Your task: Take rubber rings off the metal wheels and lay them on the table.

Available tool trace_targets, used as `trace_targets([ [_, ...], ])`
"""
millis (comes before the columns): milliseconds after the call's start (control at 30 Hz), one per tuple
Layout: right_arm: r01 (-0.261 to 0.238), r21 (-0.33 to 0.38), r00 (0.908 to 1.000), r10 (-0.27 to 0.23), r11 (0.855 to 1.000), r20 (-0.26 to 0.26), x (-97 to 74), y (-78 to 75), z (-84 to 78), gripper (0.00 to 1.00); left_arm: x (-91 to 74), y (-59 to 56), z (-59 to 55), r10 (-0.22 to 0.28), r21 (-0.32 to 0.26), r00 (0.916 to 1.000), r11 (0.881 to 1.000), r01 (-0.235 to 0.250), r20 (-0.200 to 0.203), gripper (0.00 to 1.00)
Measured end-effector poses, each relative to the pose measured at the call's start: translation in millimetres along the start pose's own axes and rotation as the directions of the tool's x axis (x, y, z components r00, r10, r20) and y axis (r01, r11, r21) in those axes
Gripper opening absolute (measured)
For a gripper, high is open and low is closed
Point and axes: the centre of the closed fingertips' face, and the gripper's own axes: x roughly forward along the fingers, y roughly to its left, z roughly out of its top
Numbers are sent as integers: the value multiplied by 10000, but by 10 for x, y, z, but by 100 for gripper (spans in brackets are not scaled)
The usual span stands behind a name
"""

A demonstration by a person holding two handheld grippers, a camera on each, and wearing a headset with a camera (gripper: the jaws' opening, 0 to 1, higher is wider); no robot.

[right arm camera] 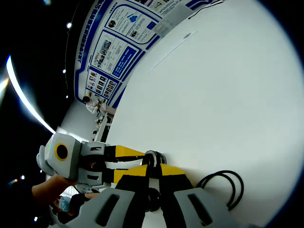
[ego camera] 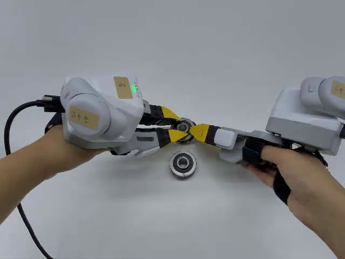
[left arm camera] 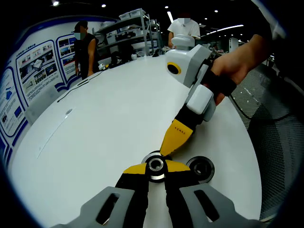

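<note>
The left gripper [ego camera: 173, 125] has its jaws clamped across a metal wheel [ego camera: 186, 127], which looks lifted off the table [ego camera: 172, 226]. The dark band round the wheel's rim I take for the rubber ring [left arm camera: 146, 157]. The right gripper [ego camera: 200, 133] meets it head-on from 3 o'clock, jaws pinched narrow on that rim. The pull, I'd say, runs straight back along the right jaws, away from the left. A second wheel [ego camera: 183, 164] lies flat at 6 o'clock, just below the pair.
</note>
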Motion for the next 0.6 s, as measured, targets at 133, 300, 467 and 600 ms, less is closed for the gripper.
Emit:
trace_targets([
  [133,-82,30,10000,82,10000,30,-1,21,-2,11,-1,-2,1,2,-7,10000,10000,-2,-6,12],
  [300,-168,46,9998,168,9998,84,3,45,1,14,-3,-4,2,4,-14,10000,10000,-4,-11,12],
  [467,-225,-5,9996,225,9997,192,16,69,26,17,-4,-5,4,5,-18,10000,10000,-5,-11,12],
  [600,-240,-80,9995,242,9997,224,13,87,31,20,-3,-5,3,8,-20,10000,10000,-8,-10,12],
])
